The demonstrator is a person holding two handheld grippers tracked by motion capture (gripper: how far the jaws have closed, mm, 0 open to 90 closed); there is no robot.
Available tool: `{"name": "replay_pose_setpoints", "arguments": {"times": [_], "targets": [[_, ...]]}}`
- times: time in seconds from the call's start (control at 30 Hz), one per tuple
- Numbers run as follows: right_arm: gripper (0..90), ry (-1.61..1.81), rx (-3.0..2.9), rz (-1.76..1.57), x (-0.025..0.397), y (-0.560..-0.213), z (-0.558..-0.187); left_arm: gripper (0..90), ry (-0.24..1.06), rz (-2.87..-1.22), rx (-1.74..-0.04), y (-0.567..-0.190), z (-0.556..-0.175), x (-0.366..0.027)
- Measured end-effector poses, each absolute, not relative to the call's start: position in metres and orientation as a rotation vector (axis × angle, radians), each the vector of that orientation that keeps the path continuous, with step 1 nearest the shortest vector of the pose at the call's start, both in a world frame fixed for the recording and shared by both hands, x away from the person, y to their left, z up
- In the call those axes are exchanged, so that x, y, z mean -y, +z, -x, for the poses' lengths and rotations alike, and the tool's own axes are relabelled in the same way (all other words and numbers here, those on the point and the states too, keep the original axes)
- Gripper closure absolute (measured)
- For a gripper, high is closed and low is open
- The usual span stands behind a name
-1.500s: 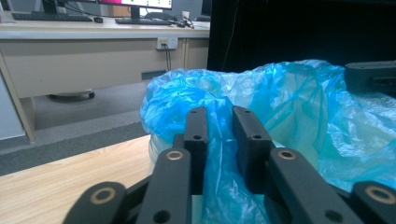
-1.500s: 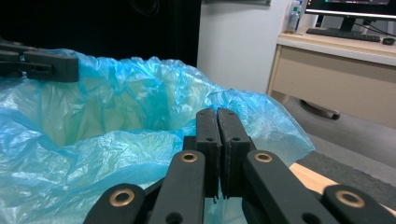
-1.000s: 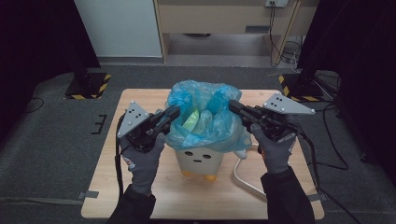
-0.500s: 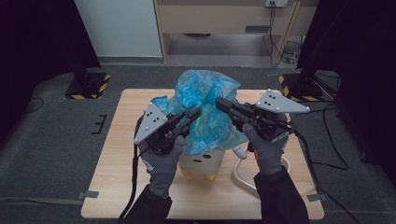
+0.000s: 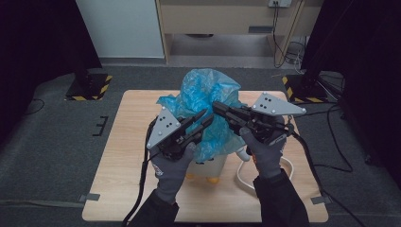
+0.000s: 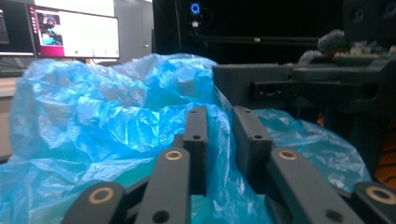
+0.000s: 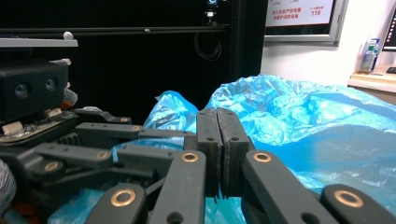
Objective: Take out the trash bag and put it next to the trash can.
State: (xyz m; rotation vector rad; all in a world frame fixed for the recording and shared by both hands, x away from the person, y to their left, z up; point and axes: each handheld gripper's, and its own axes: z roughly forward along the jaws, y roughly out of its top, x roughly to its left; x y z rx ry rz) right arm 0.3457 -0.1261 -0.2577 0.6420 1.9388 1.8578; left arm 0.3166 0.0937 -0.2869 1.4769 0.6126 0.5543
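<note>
We are pinching the blue bag (image 5: 205,101) with 2 closed grippers, left (image 5: 204,119), right (image 5: 218,108) | frame centre | gathered over bin (image 5: 208,166); tying remaining.

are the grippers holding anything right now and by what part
Both hold the blue bin bag by its gathered upper film. The left gripper has a fold between its jaws; the right gripper is shut on film, above the white bin.

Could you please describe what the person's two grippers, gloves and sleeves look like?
Both the left gripper and right gripper are black, with brass-ringed linkage jaws, a grey three-cornered plate and a trailing black cable. The hands wear grey knit gloves over dark sleeves.
</note>
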Motion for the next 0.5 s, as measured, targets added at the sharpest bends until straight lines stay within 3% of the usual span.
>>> {"name": "replay_pose_setpoints", "arguments": {"times": [0.23, 0.5], "targets": [[89.4, 1.861, -1.929, -0.639, 0.126, -0.256, -0.346, 60.5, 0.558, -1.504, -0.597, -0.288, -0.317, -0.09], [89.4, 1.885, -1.944, -0.616, 0.123, -0.256, -0.344, 58.3, 0.614, -1.553, -0.6, -0.288, -0.318, -0.083]]}}
